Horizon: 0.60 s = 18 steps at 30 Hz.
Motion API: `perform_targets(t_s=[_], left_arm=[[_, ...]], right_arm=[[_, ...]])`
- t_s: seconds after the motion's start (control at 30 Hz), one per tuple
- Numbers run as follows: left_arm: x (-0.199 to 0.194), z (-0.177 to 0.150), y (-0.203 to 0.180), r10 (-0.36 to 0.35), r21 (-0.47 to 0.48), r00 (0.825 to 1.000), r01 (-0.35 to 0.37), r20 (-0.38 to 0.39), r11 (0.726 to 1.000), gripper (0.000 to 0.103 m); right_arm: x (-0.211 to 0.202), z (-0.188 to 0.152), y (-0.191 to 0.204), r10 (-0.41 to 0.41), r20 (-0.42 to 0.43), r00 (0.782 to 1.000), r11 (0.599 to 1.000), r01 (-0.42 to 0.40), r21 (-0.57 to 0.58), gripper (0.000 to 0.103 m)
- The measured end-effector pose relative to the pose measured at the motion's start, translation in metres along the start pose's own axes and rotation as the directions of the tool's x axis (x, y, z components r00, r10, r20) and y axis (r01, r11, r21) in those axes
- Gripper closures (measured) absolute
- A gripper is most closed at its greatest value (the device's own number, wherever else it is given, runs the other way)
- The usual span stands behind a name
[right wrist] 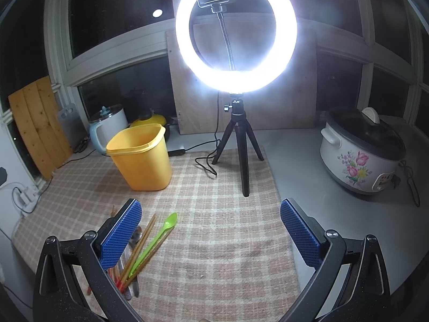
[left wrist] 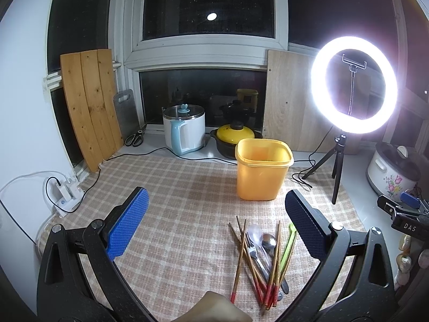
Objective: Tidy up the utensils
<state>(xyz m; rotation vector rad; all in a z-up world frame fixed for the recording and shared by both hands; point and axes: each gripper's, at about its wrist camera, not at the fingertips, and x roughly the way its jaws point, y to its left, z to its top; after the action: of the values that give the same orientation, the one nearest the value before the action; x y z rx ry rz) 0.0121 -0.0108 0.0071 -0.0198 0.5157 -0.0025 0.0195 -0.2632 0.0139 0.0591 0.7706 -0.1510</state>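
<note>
A pile of utensils [left wrist: 264, 260] lies on the checked cloth: several red-tipped wooden chopsticks [left wrist: 240, 257], a metal spoon [left wrist: 269, 241], a fork [left wrist: 253, 252], a clear plastic spoon [left wrist: 254, 233] and a green plastic spoon [left wrist: 288, 244]. A yellow plastic bin [left wrist: 264, 169] stands empty behind it. My left gripper [left wrist: 217, 220] is open above the cloth, the pile near its right finger. My right gripper [right wrist: 211, 230] is open; the pile [right wrist: 139, 252] lies by its left finger, the green spoon [right wrist: 158, 238] sticking out. The bin [right wrist: 140, 157] is far left there.
A lit ring light on a black tripod [left wrist: 335, 166] stands right of the bin, its cable trailing on the cloth. A flowered rice cooker [right wrist: 362, 155] sits at the right. A white kettle [left wrist: 185, 131], yellow-lidded pot [left wrist: 236, 136], boards and scissors line the window sill. A power strip [left wrist: 64, 196] lies left.
</note>
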Motion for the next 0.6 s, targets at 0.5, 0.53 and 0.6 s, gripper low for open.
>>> perform_targets(t_s=[0.5,0.53,0.6], left_arm=[[0.0005,-0.0003,-0.0015,-0.002,-0.001,1.000,0.002,0.003,1.000,0.000],[0.0004,-0.0003,-0.0014,-0.002,-0.002,1.000,0.002,0.003,1.000,0.000],[0.0003,-0.0004,-0.0006,-0.003,-0.001,1.000,0.003,0.002,1.000,0.000]], right_arm=[[0.0009,-0.0010,0.0011,0.004,-0.006,1.000,1.000,-0.004,0.000,0.001],[0.0008,-0.0010,0.0009,0.005,-0.005,1.000,1.000,-0.005,0.001,0.001],[0.0018,-0.0001,0.0008,0.007,-0.007,1.000,1.000,-0.007,0.001,0.001]])
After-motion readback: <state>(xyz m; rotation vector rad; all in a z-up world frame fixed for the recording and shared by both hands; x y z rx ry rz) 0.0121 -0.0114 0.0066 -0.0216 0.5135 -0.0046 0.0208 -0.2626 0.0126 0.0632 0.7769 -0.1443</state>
